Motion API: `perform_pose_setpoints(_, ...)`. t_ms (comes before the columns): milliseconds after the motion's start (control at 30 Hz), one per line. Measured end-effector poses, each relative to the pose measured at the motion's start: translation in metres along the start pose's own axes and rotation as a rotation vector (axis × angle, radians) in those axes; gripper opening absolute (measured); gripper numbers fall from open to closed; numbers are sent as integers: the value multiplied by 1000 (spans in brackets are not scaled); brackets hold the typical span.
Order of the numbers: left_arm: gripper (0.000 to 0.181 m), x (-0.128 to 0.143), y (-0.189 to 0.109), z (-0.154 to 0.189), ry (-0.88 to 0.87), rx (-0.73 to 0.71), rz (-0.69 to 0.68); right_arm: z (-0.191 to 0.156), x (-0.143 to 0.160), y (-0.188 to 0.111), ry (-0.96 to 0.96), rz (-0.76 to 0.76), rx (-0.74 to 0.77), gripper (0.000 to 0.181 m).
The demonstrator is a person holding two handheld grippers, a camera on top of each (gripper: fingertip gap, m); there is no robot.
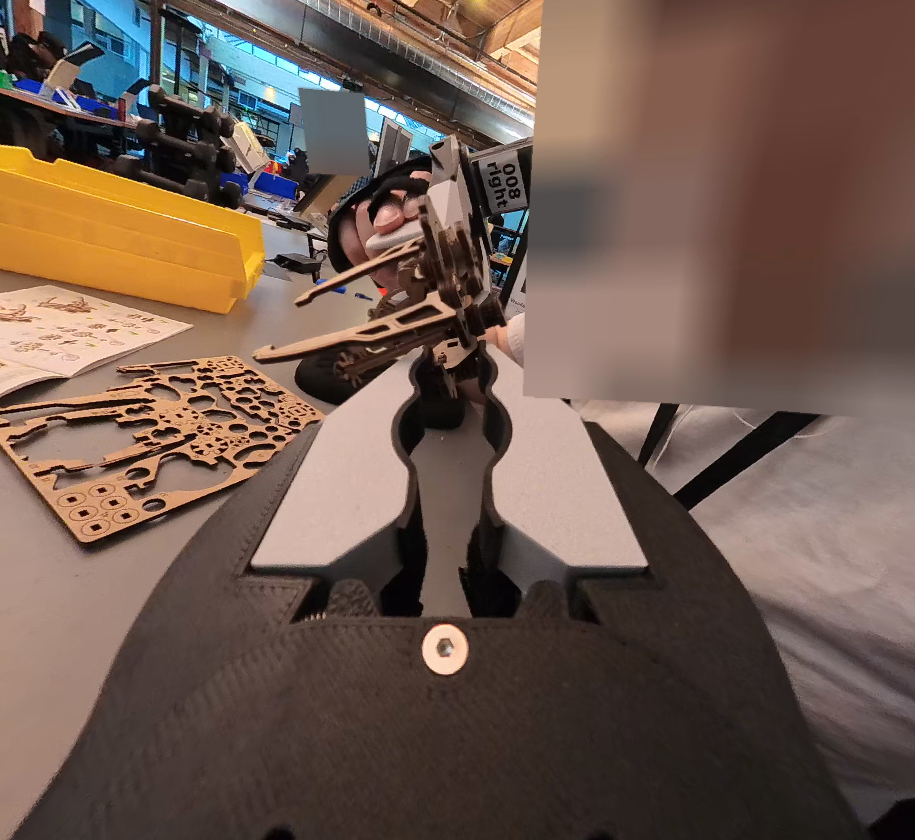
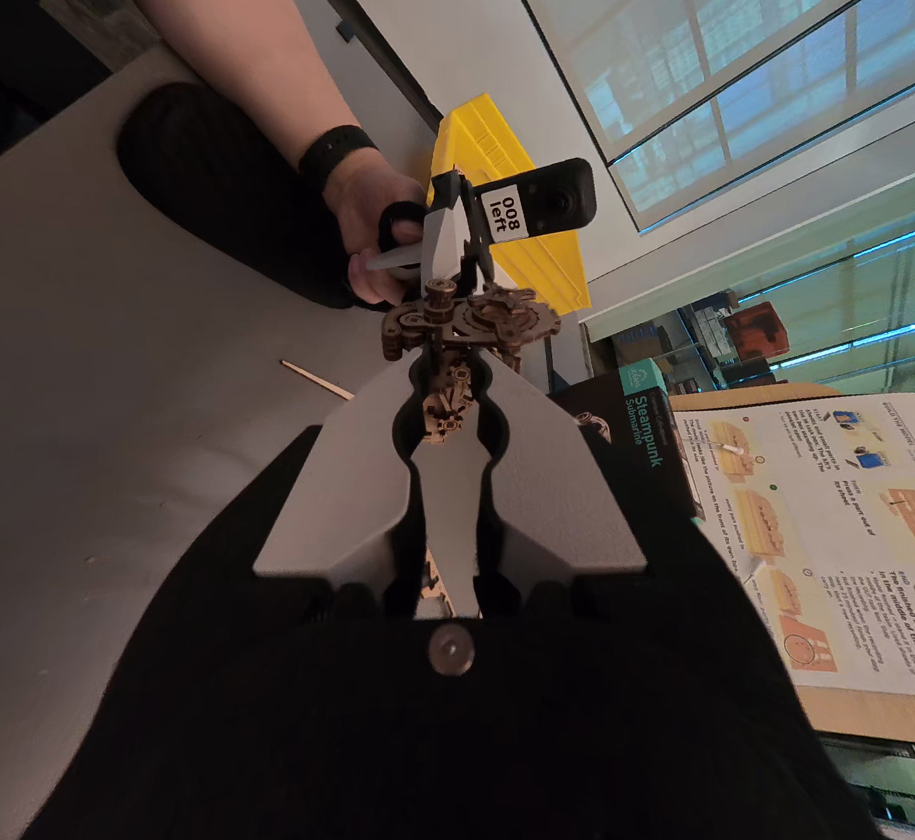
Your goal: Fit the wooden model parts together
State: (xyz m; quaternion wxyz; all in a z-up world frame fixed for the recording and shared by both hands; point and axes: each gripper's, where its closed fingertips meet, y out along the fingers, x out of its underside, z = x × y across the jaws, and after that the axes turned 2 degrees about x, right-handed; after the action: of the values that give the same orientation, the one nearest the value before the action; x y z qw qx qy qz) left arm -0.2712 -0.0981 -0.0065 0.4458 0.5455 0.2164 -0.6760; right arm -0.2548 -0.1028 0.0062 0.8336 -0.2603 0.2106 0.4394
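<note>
Left gripper, mid frame in the left wrist view: fingers nearly closed, tips pinching the low end of the wooden model. Right gripper, mid frame in the right wrist view: fingers also close together, w/ part of the model squeezed between the tips. So both grip 1 model, held up in the air just above mid frame. The 2 grippers face each other, tips almost meeting. A bare hand w/ a black wrist band holds the far gripper in the right wrist view.

Model is brown, lots of small gears, w/ 2 long thin arms sticking out to the left.

On the grey table: 1 punched-out wood sheet lower left, 1 paper booklet left, 1 yellow bin upper left, 1 thin wood stick
</note>
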Motion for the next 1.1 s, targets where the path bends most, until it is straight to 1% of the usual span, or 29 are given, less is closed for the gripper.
perform_pose_setpoints(167,15,3,0,-2,6,-11,-17,-2,3,0,19,6,-21,12)
perform_pose_setpoints(433,15,0,-3,-3,4,-15,-10,1,3,2,-17,8,17,11)
perform_pose_setpoints(867,15,-1,-5,-6,-14,-29,-2,2,8,3,-82,-42,49,10)
perform_pose_setpoints(967,15,-2,-5,-5,-24,-18,5,3,5,4,-82,-19,53,11)
perform_pose_setpoints(1067,15,-7,-5,0,-43,15,34,8,-3,3,-55,45,87,12)
perform_pose_setpoints(1100,15,-8,-5,-1,-47,11,41,10,-2,3,-59,39,104,13)
